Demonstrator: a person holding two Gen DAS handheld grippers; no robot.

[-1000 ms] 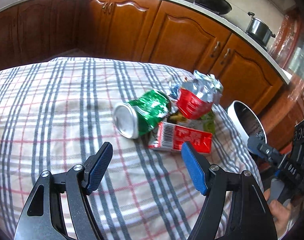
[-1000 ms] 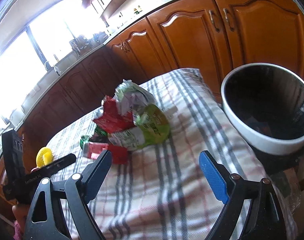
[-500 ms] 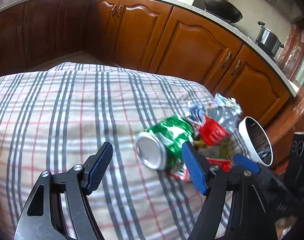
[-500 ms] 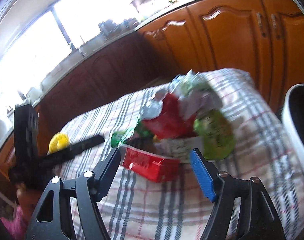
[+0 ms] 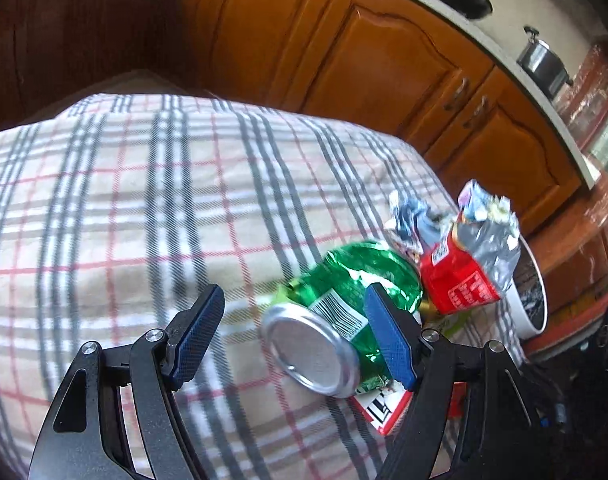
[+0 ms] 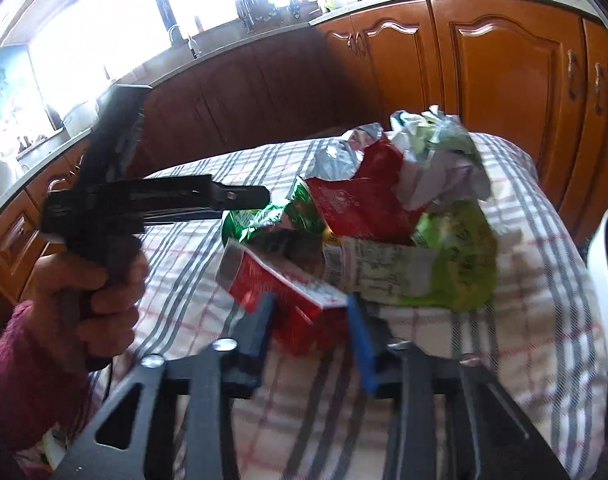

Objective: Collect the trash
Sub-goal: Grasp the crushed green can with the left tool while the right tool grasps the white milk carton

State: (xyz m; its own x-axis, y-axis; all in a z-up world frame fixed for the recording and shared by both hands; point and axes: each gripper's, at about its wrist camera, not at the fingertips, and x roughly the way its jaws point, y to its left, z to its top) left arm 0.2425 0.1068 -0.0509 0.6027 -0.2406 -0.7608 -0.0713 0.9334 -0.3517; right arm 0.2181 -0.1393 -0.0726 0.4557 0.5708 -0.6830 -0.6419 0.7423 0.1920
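Trash count on the checked cloth

One crushed green can is lying at about four o'clock on the cloth; two red packets, one yellow-green bag and one crumpled foil wrapper are piling beside it. One white bin is sitting at three o'clock.

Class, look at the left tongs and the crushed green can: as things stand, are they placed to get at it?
Probably yes. The left tongs stand open, and the green can lies just ahead with its silver end facing them. Nothing lies between. One pad is already alongside the can; the other is well clear.
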